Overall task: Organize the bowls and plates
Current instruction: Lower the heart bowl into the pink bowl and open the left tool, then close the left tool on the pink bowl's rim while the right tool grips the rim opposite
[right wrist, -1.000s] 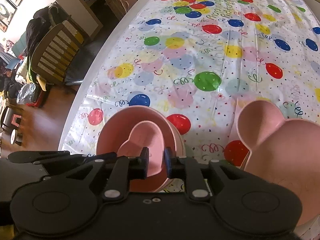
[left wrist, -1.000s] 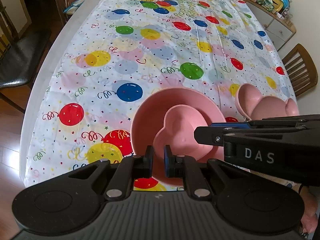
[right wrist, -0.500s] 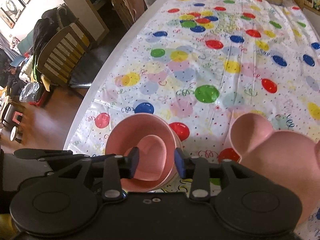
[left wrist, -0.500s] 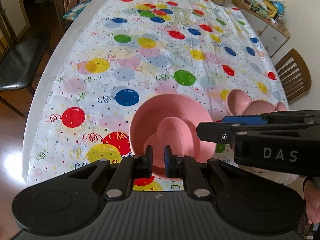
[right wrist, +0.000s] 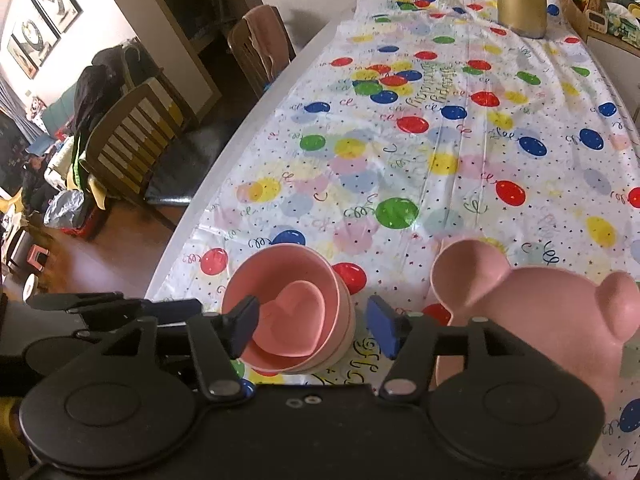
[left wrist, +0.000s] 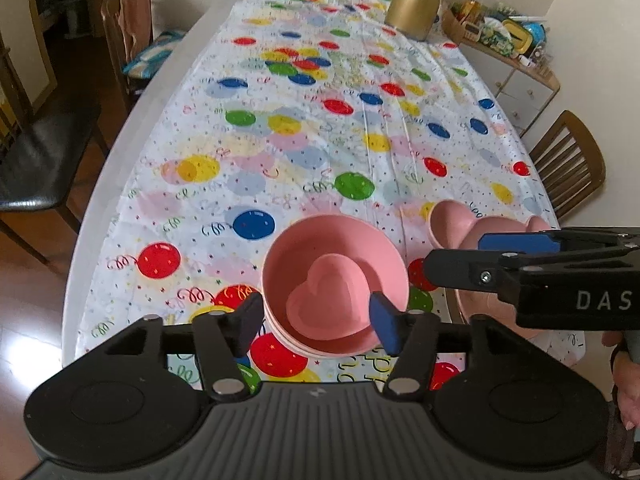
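Both the left gripper [left wrist: 316, 318] and right gripper [right wrist: 312, 326] have just been opening, nothing between their jaws. Below, a heart bowl [left wrist: 330, 292] sits inside stacked round bowls [left wrist: 304, 248] on the balloon tablecloth [left wrist: 320, 140]; a bear plate [right wrist: 540, 320] lies beside. Wooden chairs [right wrist: 132, 140] flank the table; a gold jug [left wrist: 414, 4] stands far off.

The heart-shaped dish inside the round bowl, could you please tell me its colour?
Pink, like the bowl under it. The heart-shaped dish shows best in the left wrist view.
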Demonstrator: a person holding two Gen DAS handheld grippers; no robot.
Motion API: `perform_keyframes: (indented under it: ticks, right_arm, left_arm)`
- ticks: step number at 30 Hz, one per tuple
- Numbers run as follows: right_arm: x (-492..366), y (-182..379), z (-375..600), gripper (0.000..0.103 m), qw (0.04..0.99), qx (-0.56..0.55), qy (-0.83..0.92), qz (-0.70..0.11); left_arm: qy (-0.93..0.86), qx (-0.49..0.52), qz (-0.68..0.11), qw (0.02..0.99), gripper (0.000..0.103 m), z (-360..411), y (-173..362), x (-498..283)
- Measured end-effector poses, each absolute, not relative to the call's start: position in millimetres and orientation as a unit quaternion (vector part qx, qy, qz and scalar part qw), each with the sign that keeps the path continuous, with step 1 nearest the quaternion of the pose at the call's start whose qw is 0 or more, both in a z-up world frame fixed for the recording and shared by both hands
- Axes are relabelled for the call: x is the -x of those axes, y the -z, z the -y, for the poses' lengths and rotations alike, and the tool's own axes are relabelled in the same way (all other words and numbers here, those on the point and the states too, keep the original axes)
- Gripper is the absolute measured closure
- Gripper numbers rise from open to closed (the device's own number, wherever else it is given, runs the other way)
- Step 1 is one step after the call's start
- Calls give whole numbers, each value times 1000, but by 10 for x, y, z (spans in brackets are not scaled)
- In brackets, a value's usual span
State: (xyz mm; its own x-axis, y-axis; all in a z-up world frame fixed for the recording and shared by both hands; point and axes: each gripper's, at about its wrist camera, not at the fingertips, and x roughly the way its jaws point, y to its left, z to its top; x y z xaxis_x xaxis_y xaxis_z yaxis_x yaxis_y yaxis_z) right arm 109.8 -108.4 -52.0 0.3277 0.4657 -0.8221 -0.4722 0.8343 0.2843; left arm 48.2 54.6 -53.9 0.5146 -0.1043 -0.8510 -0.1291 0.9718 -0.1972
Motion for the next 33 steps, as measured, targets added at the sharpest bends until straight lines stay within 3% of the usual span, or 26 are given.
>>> perform_keyframes:
  ticks: [8, 12, 23, 33]
  right_arm:
    - [-994, 440, 1141, 17, 832, -4, -287, -475]
    - [-974, 471, 1166, 5, 841, -16, -270, -470]
    - [-1153, 960, 1091, 7, 828, -27, -210, -519]
    - [-1282, 1307, 977, 22, 811, -22, -194, -552]
  left_arm:
    - [-6, 111, -478, 871, 34, -570, 477, -380]
    - [-10, 112, -470, 875, 24, -587, 497, -350]
    - [-31, 140, -482, 864, 24, -660, 848, -455]
    - [-46, 156, -501, 850, 24, -686, 1166, -590]
